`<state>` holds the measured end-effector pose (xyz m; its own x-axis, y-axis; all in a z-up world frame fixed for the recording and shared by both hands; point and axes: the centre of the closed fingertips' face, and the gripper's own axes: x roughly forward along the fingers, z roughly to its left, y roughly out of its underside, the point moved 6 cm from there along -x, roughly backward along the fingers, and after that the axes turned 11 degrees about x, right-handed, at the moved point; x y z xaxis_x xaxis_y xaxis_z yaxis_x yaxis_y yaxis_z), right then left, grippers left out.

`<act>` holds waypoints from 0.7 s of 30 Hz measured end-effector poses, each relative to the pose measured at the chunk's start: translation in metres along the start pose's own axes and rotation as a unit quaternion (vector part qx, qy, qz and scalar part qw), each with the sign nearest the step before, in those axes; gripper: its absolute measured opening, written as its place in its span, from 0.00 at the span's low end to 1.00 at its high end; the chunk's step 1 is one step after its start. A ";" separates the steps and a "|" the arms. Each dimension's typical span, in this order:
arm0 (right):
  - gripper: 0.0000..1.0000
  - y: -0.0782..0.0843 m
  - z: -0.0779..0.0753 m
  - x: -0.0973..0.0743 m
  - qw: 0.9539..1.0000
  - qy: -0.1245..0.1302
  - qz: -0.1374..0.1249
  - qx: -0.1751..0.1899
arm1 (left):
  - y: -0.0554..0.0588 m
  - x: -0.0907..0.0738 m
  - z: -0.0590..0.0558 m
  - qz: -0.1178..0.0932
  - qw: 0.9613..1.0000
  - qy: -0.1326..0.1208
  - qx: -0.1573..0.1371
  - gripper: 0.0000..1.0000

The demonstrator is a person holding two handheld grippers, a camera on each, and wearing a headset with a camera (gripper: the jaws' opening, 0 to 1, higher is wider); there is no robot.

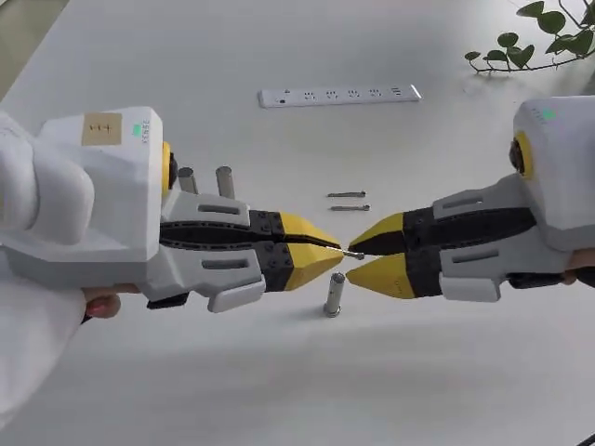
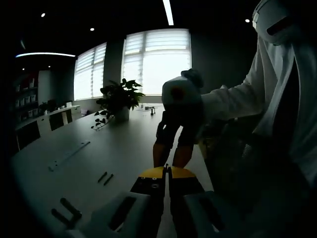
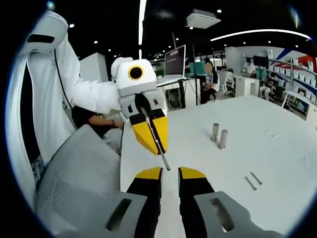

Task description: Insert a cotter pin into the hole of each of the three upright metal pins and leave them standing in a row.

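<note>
The bench (image 1: 279, 372) is a smooth white surface, on which small steel parts will probably slide or roll.

The left gripper (image 1: 332, 249) has its fingers closed on a cotter pin (image 3: 160, 150). The pin projects past the fingertips toward the right gripper (image 1: 353, 261). The right gripper's fingers stand apart and hold nothing, with the pin's free end just in front of the gap between them.

One metal pin (image 1: 333, 295) stands on the bench near both sets of fingertips, on the person's side, touching neither. Two further metal pins (image 1: 224, 182) stand side by side behind the left gripper's fingers. Two spare cotter pins (image 1: 346, 194) lie flat on the bench beyond the fingertips.

Handling, as judged:
- **Metal pin:** rigid, dense for its size and narrow-based, so it should tip easily. Grip it low on the shank and leave the hole clear. The hole cannot be made out.
- **Cotter pin:** light, thin and springy, and liable to pivot between smooth fingers. Hold it close to the head, leaving only a short free length.
</note>
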<state>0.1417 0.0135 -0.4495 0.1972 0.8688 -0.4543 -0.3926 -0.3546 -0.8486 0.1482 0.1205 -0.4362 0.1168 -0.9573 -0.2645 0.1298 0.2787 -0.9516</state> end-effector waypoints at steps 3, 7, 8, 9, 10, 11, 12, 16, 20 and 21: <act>0.00 0.002 0.002 0.001 1.000 -0.007 0.004 -0.002 | 0.000 0.000 -0.001 0.002 1.000 0.004 0.003 0.00; 0.00 0.007 0.004 0.002 1.000 -0.011 0.015 -0.005 | 0.003 0.000 -0.004 0.009 1.000 0.013 0.006 0.00; 0.00 0.008 0.005 0.003 1.000 -0.013 0.016 -0.004 | 0.003 0.000 -0.005 0.010 1.000 0.015 0.007 0.00; 0.00 0.008 0.005 0.003 1.000 -0.014 0.017 -0.004 | 0.004 0.000 -0.005 0.011 1.000 0.017 0.007 0.00; 0.00 0.010 0.006 0.003 1.000 -0.015 0.019 -0.005 | 0.004 0.000 -0.006 0.013 1.000 0.019 0.009 0.00; 0.00 0.010 0.006 0.003 1.000 -0.017 0.021 -0.005 | 0.005 0.001 -0.007 0.016 1.000 0.022 0.011 0.00; 0.00 0.011 0.006 0.003 1.000 -0.018 0.022 -0.005 | 0.005 0.001 -0.007 0.016 1.000 0.023 0.010 0.00; 0.00 0.010 0.008 0.003 0.999 -0.026 0.020 -0.006 | 0.009 0.002 -0.010 0.035 0.999 0.035 0.023 0.00; 0.00 0.011 0.011 0.004 0.999 -0.035 0.031 -0.018 | 0.009 0.004 -0.012 0.031 0.999 0.040 0.019 0.00; 0.00 0.011 0.010 0.004 0.999 -0.034 0.033 -0.018 | 0.009 0.004 -0.013 0.032 0.998 0.040 0.022 0.00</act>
<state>0.1289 0.0168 -0.4583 0.1106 0.8640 -0.4912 -0.3691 -0.4232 -0.8275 0.1375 0.1183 -0.4482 0.0466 -0.9397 -0.3388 0.1669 0.3417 -0.9249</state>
